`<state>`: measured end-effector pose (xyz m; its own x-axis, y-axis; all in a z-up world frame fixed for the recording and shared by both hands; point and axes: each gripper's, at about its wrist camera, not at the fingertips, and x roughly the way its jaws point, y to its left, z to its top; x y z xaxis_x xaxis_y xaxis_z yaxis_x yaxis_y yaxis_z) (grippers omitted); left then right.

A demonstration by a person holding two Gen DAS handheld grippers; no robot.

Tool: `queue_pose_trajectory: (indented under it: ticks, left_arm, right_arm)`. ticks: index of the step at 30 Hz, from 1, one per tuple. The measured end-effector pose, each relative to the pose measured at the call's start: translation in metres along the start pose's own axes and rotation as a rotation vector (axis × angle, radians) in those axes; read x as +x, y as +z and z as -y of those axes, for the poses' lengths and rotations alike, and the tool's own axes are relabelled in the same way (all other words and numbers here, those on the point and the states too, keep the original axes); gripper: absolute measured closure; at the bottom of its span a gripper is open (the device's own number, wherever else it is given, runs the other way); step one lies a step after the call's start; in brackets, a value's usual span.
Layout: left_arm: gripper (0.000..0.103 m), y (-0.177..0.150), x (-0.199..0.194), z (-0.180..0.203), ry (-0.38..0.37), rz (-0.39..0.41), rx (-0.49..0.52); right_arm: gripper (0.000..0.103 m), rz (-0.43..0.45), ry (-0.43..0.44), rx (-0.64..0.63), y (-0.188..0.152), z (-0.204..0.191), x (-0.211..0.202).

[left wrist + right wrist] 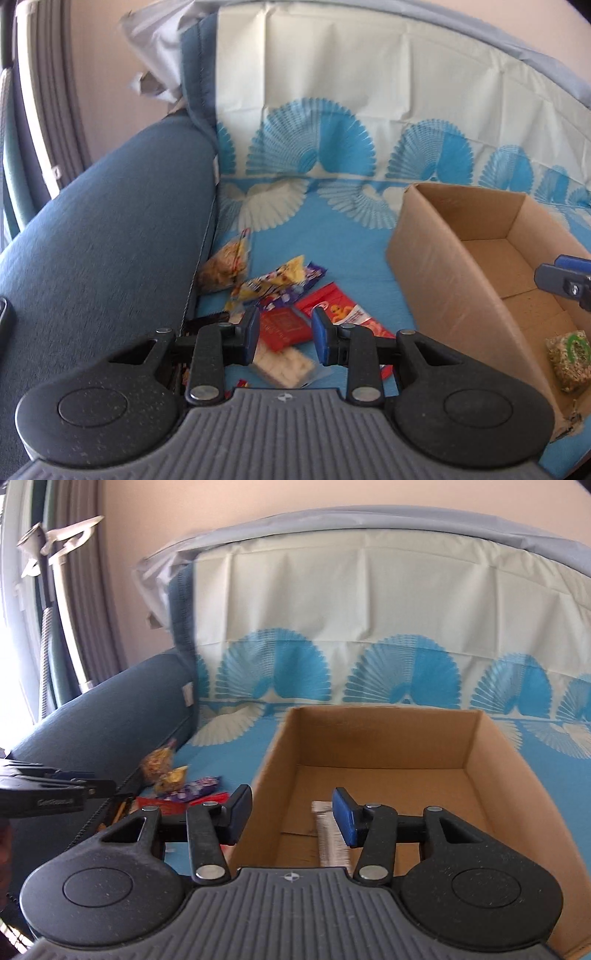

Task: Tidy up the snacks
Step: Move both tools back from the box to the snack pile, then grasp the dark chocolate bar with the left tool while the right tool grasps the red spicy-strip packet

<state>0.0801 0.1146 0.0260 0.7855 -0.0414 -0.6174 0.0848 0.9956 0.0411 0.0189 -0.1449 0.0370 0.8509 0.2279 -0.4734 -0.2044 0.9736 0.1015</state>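
Note:
A pile of snack packets lies on the blue cloth by the sofa arm: a red packet (284,328), a purple wrapper (291,284), a clear bag of pale pieces (284,365) and a popcorn-like bag (225,266). My left gripper (284,338) is open and empty, just above the red packet. An open cardboard box (443,258) stands to the right, with a green-labelled snack (569,354) inside. My right gripper (288,819) is open and empty over the box's left wall (273,760). A silver wrapper (328,834) lies on the box floor below it.
The blue sofa arm (110,229) rises left of the pile. A white and blue patterned cloth (351,122) covers the seat and backrest. Curtains (81,590) hang at far left. The right gripper's tip (565,280) shows over the box in the left wrist view.

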Motion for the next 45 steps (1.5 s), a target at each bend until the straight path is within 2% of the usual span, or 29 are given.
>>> queue_pose_trajectory:
  ticks: [4, 13, 19, 24, 27, 31, 35, 38, 39, 41, 42, 43, 45]
  left_arm:
    - [0.069, 0.002, 0.004, -0.008, 0.054, -0.011, -0.003]
    - [0.069, 0.001, 0.006, -0.032, 0.117, -0.038, -0.097]
    - [0.069, 0.001, 0.007, -0.04, 0.142, -0.043, -0.119]
    - [0.069, 0.0, 0.011, -0.038, 0.15, -0.057, -0.102]
    - [0.069, 0.0, 0.014, -0.037, 0.161, -0.066, -0.092]
    - [0.077, -0.001, 0.022, -0.039, 0.187, -0.09, -0.091]
    - [0.078, -0.002, 0.03, -0.037, 0.204, -0.113, -0.071]
    - [0.078, -0.004, 0.036, -0.031, 0.214, -0.131, -0.04]
    - [0.078, -0.004, 0.039, -0.029, 0.218, -0.139, -0.031]
    - [0.077, -0.005, 0.046, -0.027, 0.228, -0.152, -0.018]
    - [0.076, -0.005, 0.049, -0.025, 0.234, -0.161, -0.012]
    - [0.075, -0.006, 0.053, -0.024, 0.236, -0.171, -0.007]
    - [0.07, -0.007, 0.059, -0.02, 0.239, -0.192, 0.014]
  right_arm:
    - [0.052, -0.011, 0.046, -0.025, -0.004, -0.03, 0.011]
    - [0.052, -0.048, 0.122, -0.105, -0.016, -0.089, 0.033]
    - [0.052, -0.117, 0.097, -0.075, -0.029, -0.11, 0.063]
    - [0.051, -0.166, 0.018, -0.005, -0.032, -0.113, 0.101]
    - [0.051, -0.188, -0.068, 0.043, -0.032, -0.105, 0.122]
    - [0.051, -0.218, -0.15, 0.082, -0.034, -0.096, 0.138]
    - [0.06, -0.219, -0.244, 0.059, -0.036, -0.093, 0.145]
    - [0.061, -0.227, -0.296, 0.111, -0.034, -0.08, 0.152]
    - [0.057, -0.231, -0.283, 0.13, -0.033, -0.076, 0.154]
    - [0.04, -0.242, -0.221, 0.125, -0.032, -0.076, 0.159]
    - [0.026, -0.243, -0.184, 0.107, -0.032, -0.079, 0.161]
    - [0.022, -0.248, -0.146, 0.082, -0.03, -0.082, 0.164]
    - [0.02, -0.257, -0.095, 0.036, -0.028, -0.088, 0.171]
